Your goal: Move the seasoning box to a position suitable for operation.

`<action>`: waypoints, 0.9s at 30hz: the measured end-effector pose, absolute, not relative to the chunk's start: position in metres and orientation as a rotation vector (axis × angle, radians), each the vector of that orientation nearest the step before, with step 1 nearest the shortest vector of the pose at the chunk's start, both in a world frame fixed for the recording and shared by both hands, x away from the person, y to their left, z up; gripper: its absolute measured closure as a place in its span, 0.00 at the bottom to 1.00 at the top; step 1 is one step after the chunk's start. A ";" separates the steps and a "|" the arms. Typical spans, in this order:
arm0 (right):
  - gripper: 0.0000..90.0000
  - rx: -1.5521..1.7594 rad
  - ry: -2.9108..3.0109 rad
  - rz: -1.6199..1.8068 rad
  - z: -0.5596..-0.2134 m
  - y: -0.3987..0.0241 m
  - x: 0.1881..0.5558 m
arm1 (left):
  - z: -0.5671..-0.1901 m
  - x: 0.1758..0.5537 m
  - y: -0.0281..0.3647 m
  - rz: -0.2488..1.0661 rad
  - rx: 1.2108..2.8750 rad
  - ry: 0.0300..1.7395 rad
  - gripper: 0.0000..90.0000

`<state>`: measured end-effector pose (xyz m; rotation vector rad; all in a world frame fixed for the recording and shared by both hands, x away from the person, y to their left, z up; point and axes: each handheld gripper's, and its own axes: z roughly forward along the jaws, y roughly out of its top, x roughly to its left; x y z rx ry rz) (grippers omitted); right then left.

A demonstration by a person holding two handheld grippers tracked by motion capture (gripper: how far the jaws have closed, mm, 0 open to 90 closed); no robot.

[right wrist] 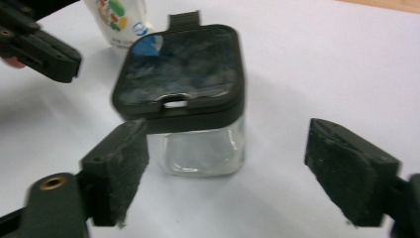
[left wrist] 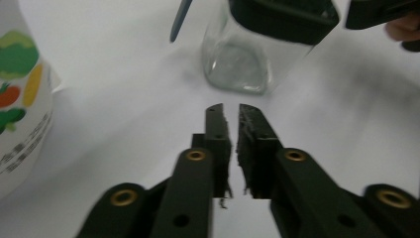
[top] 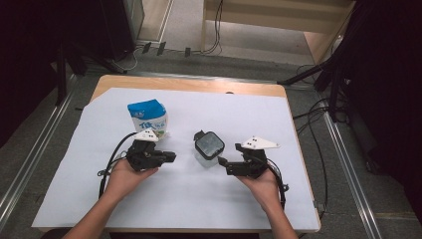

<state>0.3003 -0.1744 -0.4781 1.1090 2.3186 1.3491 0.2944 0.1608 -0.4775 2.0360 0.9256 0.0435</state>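
A clear square glass jar (top: 209,148) with a dark hinged lid stands upright mid-table on the white sheet (top: 199,199). To its left stands a blue and white carton (top: 148,117) with printed vegetables. My left gripper (top: 171,157) sits just in front of the carton and points right toward the jar; in the left gripper view its jaws (left wrist: 228,111) are shut with nothing between them, short of the jar (left wrist: 242,64). My right gripper (top: 222,162) points left at the jar. It is open (right wrist: 228,146), with the jar (right wrist: 198,148) just beyond its pads and untouched.
The sheet covers a wooden table (top: 189,83) with bare wood along the far edge. Cables and dark stands lie on the floor behind and to the right. Metal rails run along both sides of the table. The carton (right wrist: 119,20) stands behind the jar.
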 end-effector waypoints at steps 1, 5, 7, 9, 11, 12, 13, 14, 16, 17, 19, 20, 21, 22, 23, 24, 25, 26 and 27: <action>0.35 1.106 2.322 1.340 -0.478 -0.177 0.302 | -0.476 0.296 0.158 0.048 2.048 0.915 1.00; 0.50 1.118 2.332 1.336 -0.478 -0.186 0.308 | -0.472 0.305 0.148 0.018 2.047 0.916 1.00; 0.58 1.120 2.342 1.332 -0.480 -0.188 0.313 | -0.474 0.308 0.142 0.026 2.019 0.928 1.00; 0.66 1.113 2.345 1.316 -0.484 -0.188 0.319 | -0.478 0.311 0.136 0.002 2.018 0.936 1.00; 0.79 1.151 2.365 1.292 -0.490 -0.187 0.328 | -0.483 0.312 0.131 -0.004 2.041 0.931 1.00; 0.84 1.163 2.368 1.288 -0.491 -0.186 0.331 | -0.484 0.311 0.128 0.005 2.050 0.929 1.00; 0.88 1.196 2.377 1.302 -0.492 -0.187 0.333 | -0.485 0.311 0.127 0.011 2.056 0.926 1.00; 0.93 1.239 2.375 1.315 -0.493 -0.189 0.336 | -0.486 0.311 0.126 0.010 2.053 0.924 1.00; 0.97 1.241 2.379 1.319 -0.494 -0.190 0.338 | -0.488 0.312 0.125 0.007 2.049 0.929 1.00; 0.99 1.247 2.392 1.300 -0.494 -0.189 0.341 | -0.488 0.312 0.124 0.006 2.048 0.928 1.00; 1.00 1.219 2.403 1.314 -0.493 -0.188 0.343 | -0.489 0.313 0.123 0.007 2.044 0.929 1.00; 1.00 1.214 2.404 1.328 -0.493 -0.187 0.345 | -0.489 0.313 0.123 0.006 2.039 0.928 1.00; 1.00 1.211 2.404 1.342 -0.493 -0.186 0.345 | -0.489 0.314 0.122 0.007 2.029 0.935 1.00; 1.00 1.203 2.401 1.352 -0.493 -0.185 0.346 | -0.489 0.314 0.120 0.008 2.029 0.936 1.00; 1.00 1.198 2.403 1.362 -0.494 -0.184 0.346 | -0.490 0.313 0.119 0.015 2.028 0.936 1.00; 1.00 1.204 2.410 1.376 -0.494 -0.183 0.346 | -0.490 0.313 0.117 0.024 2.035 0.930 1.00; 1.00 1.211 2.413 1.397 -0.495 -0.182 0.346 | -0.490 0.312 0.116 0.025 2.036 0.923 1.00; 1.00 1.207 2.421 1.403 -0.496 -0.182 0.346 | -0.490 0.312 0.115 0.029 2.043 0.920 1.00; 1.00 1.191 2.430 1.393 -0.496 -0.180 0.346 | -0.490 0.311 0.114 0.031 2.048 0.918 1.00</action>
